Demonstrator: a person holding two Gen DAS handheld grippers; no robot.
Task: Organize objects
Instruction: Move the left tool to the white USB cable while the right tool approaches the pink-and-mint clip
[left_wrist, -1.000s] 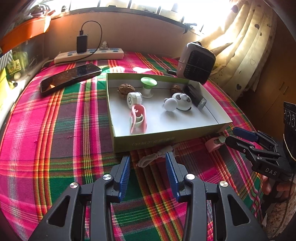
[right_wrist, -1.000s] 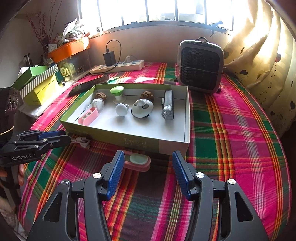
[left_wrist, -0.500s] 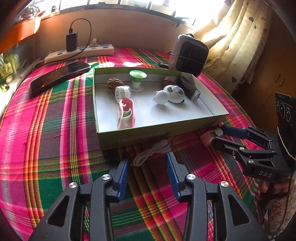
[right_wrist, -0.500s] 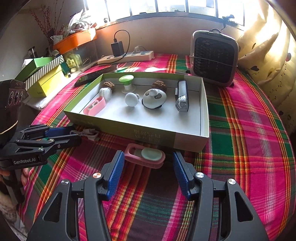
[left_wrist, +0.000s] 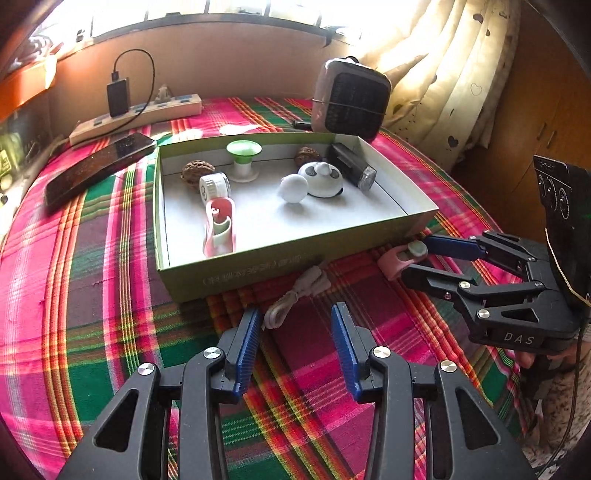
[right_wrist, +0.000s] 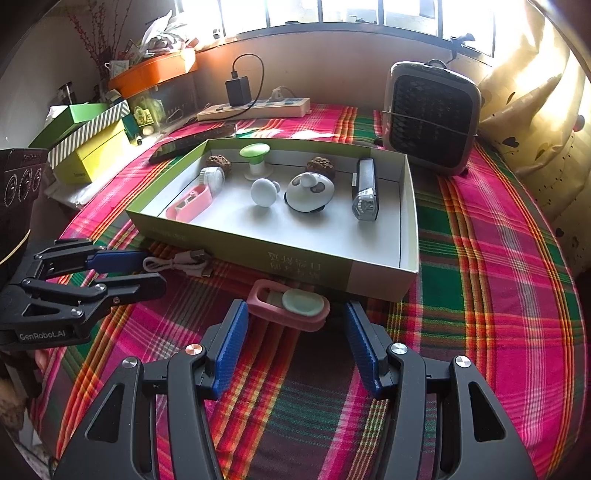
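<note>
Only right wrist view, orange tray (right_wrist: 155, 74), striped box (right_wrist: 88, 133)

This looks like a lived-in room of a home: a table under a bright window wears a pink-and-green plaid cloth (right_wrist: 498, 258), cream curtains (left_wrist: 461, 74) printed with hearts hang beside it, a small heater (right_wrist: 432, 118) and a power strip (right_wrist: 255, 107) with a charger plugged in sit by the wall, and gift boxes (right_wrist: 88, 140) and an orange tray (right_wrist: 155, 70) crowd the sill
</note>
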